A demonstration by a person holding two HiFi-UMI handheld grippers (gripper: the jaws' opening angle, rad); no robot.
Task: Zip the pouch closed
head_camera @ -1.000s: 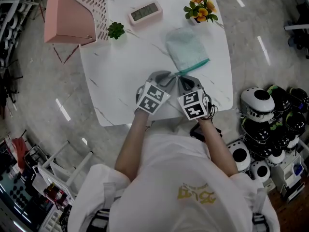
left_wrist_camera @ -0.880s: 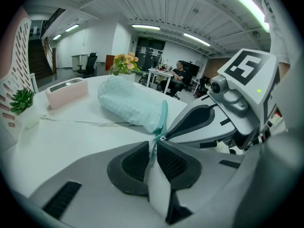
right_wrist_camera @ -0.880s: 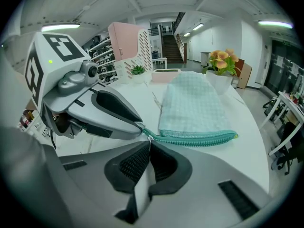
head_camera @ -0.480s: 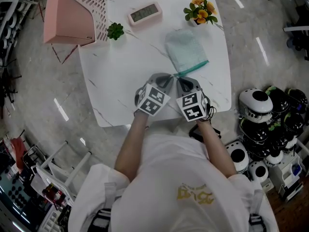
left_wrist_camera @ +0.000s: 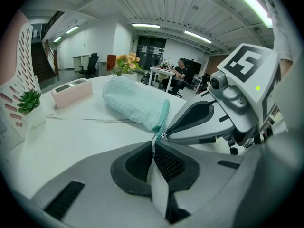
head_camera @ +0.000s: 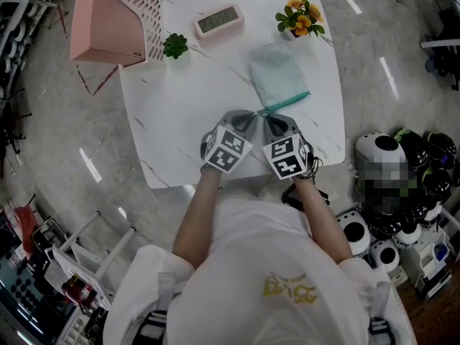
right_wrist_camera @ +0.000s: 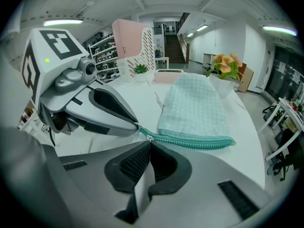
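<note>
Surface (head_camera: 180,106) of white veined stone carries everything. A pink rack (head_camera: 108,20) stands at its far left corner. The pouch (head_camera: 277,77), pale teal, lies flat right of the middle, with its zip (right_wrist_camera: 194,140) along the edge nearest the person. Both tools meet at the zip's nearer end, their tips almost touching. The left hand-held gripper (left_wrist_camera: 153,144) has just been closing its jaws. They now stand nearly together, pinching the pouch's corner tape at their tips. The right hand-held gripper (right_wrist_camera: 149,143) has its jaws pressed together on the metal pull (right_wrist_camera: 149,137) at that same end. A clock (head_camera: 218,20) lies at the far edge. Flowers (head_camera: 300,14) stand at the far right corner, just beyond the pouch, and a small green plant (head_camera: 175,45) sits beside the rack.
</note>
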